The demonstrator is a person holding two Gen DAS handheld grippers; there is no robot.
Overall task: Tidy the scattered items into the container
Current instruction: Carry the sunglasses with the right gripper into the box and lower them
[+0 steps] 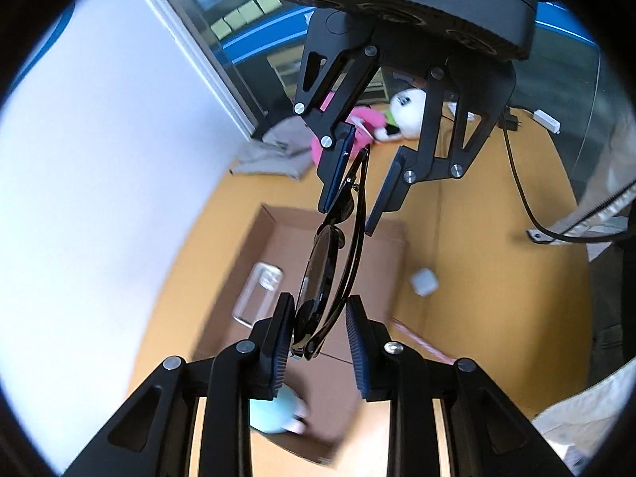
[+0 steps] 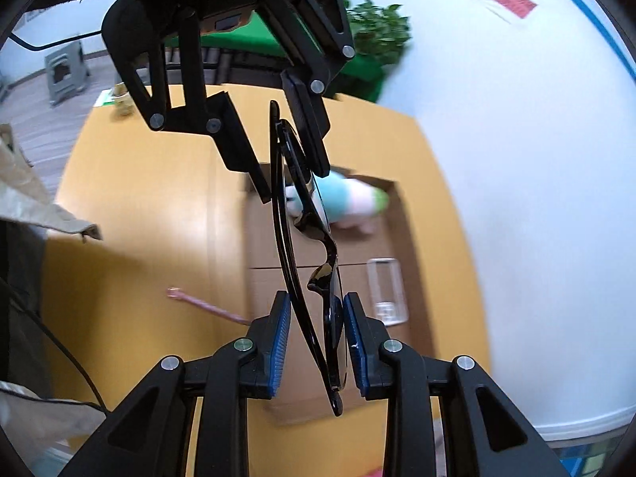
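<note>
- Clear case (image 1: 258, 296) lies at the left inside the cardboard box (image 1: 381, 234), centre of the frame, on the yellow desk (image 1: 497, 278)
- Black sunglasses (image 1: 334, 262) hang mid-frame above the box, spanning both grippers
- Left gripper (image 1: 320, 348), bottom centre: fingers apart, the glasses' end between them touching the left pad
- Right gripper (image 1: 355, 183), upper centre: fingers spread, glasses against one pad
- White cube (image 1: 423, 282) sits right of the box
</note>
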